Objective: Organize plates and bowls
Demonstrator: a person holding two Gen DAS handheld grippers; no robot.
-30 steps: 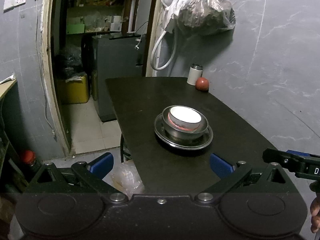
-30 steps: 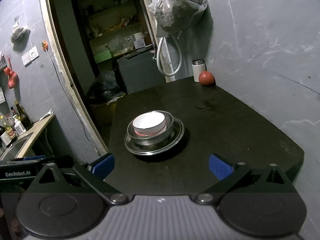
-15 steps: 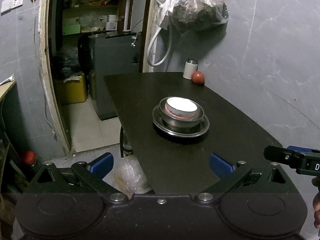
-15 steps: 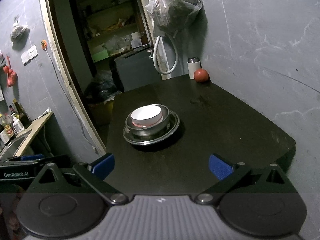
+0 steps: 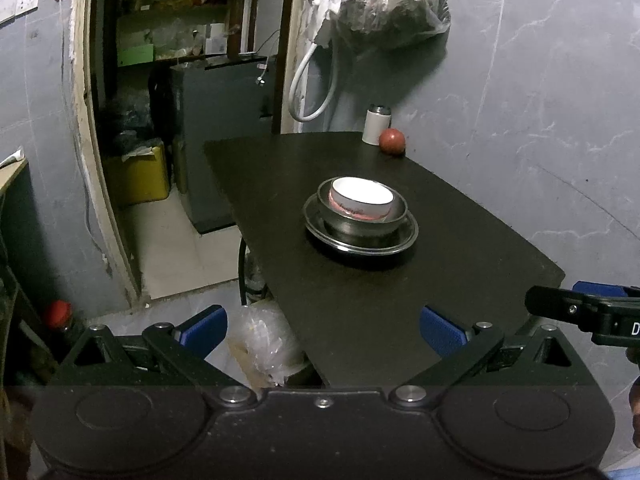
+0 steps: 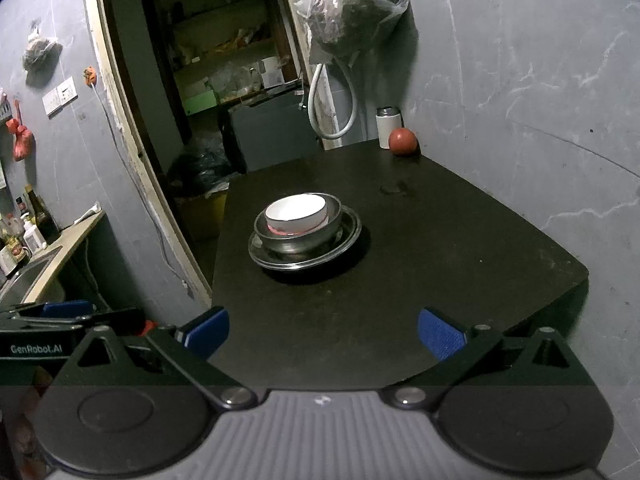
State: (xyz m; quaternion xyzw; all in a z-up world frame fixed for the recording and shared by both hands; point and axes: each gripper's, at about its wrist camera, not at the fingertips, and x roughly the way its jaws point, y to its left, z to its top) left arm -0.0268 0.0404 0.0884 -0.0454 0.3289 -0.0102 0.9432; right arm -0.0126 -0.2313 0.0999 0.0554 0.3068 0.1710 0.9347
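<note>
Grey-walled kitchen, black table [image 5: 460,240] against wall. Mid-table: steel plate [image 5: 361,240] carries steel bowl [image 5: 362,226], white bowl [image 5: 362,199] nested inside; biggest at bottom, so stack sits stable. Left gripper [image 5: 322,330] & right gripper [image 6: 322,330] both spread wide, empty, well short of stack; nesting looks done.

The left gripper [image 5: 322,330] is level, its blue-padded fingers [image 5: 202,329] spread wide with nothing between them. The right gripper [image 6: 323,330] is likewise wide apart and empty, just beside the left.
</note>
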